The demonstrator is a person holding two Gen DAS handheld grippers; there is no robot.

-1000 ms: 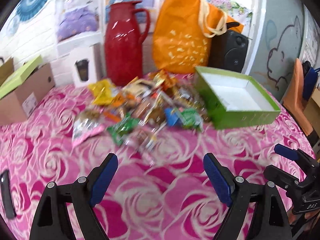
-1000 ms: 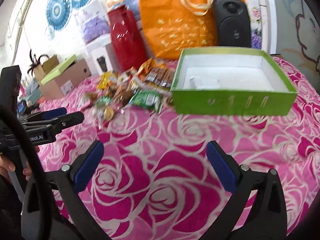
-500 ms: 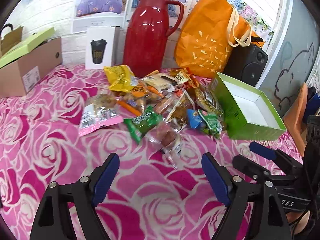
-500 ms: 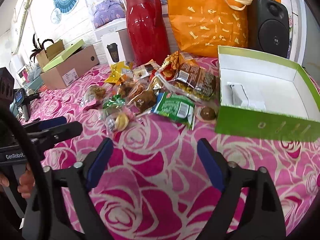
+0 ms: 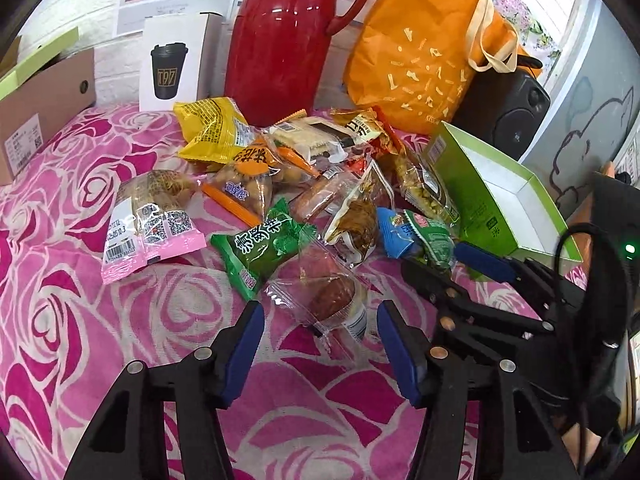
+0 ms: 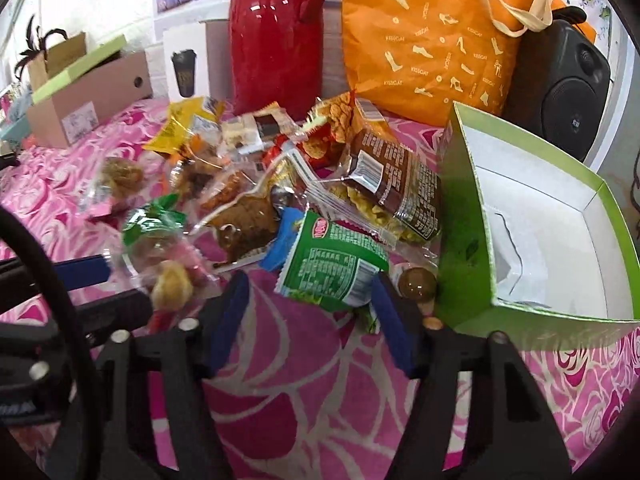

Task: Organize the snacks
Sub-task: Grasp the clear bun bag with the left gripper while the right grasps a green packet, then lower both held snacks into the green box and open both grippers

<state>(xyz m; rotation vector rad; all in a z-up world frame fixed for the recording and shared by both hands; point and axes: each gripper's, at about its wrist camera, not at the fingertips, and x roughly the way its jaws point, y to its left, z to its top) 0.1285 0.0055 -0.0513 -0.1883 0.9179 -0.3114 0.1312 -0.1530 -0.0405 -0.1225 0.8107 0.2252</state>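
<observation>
Both grippers gape wide, empty: left gripper (image 5: pixel 320 344), right gripper (image 6: pixel 308 308).

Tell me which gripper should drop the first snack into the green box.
Right. The right gripper is open around the green snack packet, beside the green box. The left gripper sits farther from it.

I can't read the blurred print on the green snack packet (image 6: pixel 334 270) beside the green box (image 6: pixel 464 240), whose right corner the frame edge cuts off.
</observation>
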